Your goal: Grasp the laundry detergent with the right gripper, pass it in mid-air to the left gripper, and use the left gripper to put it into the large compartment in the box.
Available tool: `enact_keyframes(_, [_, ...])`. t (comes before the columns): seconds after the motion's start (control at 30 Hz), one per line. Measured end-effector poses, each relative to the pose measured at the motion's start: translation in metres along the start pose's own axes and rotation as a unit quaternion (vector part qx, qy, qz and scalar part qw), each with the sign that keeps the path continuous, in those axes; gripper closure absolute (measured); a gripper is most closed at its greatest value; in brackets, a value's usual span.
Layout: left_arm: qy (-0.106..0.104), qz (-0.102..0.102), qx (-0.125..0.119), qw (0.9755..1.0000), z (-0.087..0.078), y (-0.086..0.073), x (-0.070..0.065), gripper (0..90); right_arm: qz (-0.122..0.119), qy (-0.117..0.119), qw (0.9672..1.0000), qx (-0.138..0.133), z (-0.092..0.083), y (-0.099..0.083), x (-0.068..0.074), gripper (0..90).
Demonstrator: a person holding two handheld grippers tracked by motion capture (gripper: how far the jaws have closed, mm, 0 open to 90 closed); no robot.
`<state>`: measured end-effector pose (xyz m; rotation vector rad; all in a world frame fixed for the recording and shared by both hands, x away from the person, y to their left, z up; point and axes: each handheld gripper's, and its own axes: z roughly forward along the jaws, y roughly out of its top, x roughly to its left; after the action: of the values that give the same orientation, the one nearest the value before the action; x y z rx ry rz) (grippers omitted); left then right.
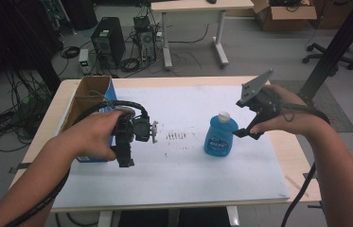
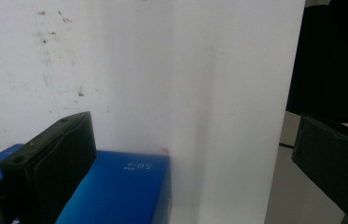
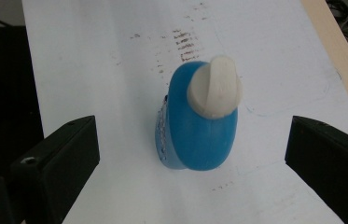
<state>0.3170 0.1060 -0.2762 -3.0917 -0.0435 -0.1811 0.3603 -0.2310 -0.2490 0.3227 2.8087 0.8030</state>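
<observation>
Blue bottle: a squat blue plastic bottle (image 1: 221,135) with a white cap (image 3: 214,92) stands upright on the white sheet (image 1: 188,165) that covers the desk (image 1: 287,142), right of the sheet's middle and nearer the desk's right edge than its left.
Step in hand: judged from the pictures, the approach for a grasp of the bottle by the right gripper (image 1: 246,133).
Right gripper state: jaws wide apart, holding nothing; in the right gripper view they flank the bottle body with free space on both sides.
Right gripper place: just beside the bottle on its right and slightly above it, close to touching or just clear; the grey plate (image 1: 254,87) on top tilts up and away from the person.
Right arm pose: forearm enters from the desk's near right corner, wrist bent inward towards the bottle.
Method: lower the jaws to the widest part of the body, below the cap, and keep the bottle centred between them before closing.
Caution: the rounded plastic may slip or tip if gripped high or off centre.
Left gripper state: the left gripper (image 1: 126,142) has its jaws apart and empty.
Left gripper place: over the sheet's left part, jaws pointing down, just beside a blue carton (image 2: 115,191).
Cardboard box: an open box (image 1: 89,94) stands by the desk's left edge, behind the left hand (image 1: 93,135).
</observation>
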Motion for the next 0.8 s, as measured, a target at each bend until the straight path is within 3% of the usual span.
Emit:
enact_keyframes(0.13, [-0.001, 0.0, 0.004, 1.0, -0.001, 0.0, 0.0, 0.2, 0.021, -0.002, 0.9995, -0.025, 0.002, -0.021, -0.002, 2.8])
enact_keyframes(0.37, [0.0, 0.002, 0.006, 1.0, -0.001, 0.003, 0.001, 0.2, 0.041, -0.011, 0.9982, -0.043, 0.011, -0.049, -0.005, 2.7])
enact_keyframes(0.47, [0.0, 0.005, 0.01, 0.9999, 0.0, 0.003, 0.0, 0.2, 0.054, -0.021, 0.9967, -0.057, 0.015, -0.059, -0.006, 2.2])
enact_keyframes(0.7, [0.001, 0.005, 0.016, 0.9999, -0.002, 0.004, 0.001, 0.2, 0.068, -0.017, 0.9928, -0.097, 0.027, -0.081, -0.005, 2.5])
enact_keyframes(0.8, [0.001, 0.005, 0.014, 0.9999, -0.002, 0.003, 0.0, 0.2, 0.072, -0.022, 0.9923, -0.099, 0.034, -0.087, -0.004, 2.5])
